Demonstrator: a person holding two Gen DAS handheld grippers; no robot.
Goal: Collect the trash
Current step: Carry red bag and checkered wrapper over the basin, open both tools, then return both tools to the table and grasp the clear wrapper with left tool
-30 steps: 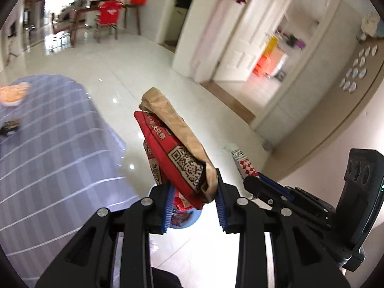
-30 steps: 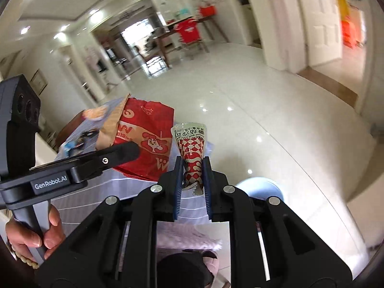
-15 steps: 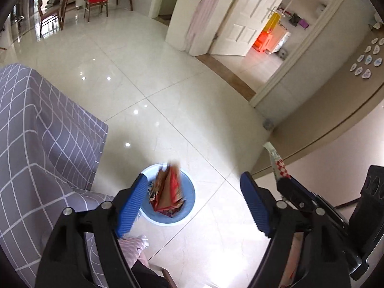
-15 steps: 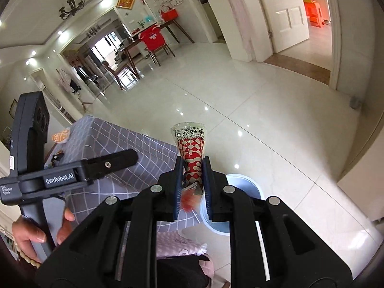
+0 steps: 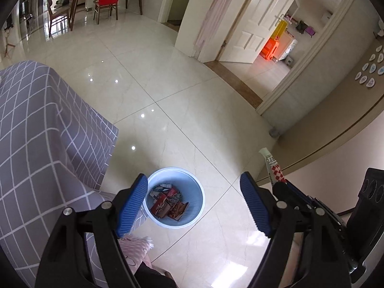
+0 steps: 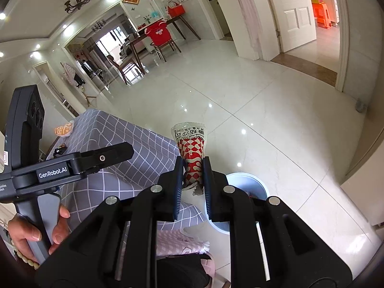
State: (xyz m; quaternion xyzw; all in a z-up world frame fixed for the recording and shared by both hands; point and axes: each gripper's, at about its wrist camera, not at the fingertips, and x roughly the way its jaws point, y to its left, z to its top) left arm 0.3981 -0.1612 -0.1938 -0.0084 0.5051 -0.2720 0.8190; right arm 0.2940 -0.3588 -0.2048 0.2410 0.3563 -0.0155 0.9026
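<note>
Left tool (image 5: 194, 199) spread wide, nothing between its blue pads, poised over the pale blue bin (image 5: 199, 193) on the floor; its jaws have just been opening. Red wrappers (image 5: 168, 205) lie inside the bin. Right tool (image 6: 193, 175) clamped on a red-and-white checked wrapper (image 6: 192, 153), above the bin's near edge beside the grey checked surface (image 6: 120, 129).

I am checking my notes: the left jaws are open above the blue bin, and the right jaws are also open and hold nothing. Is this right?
Not quite. The right gripper is shut on the red checkered wrapper, as the right wrist view shows. The left gripper is indeed open above the blue bin.
</note>
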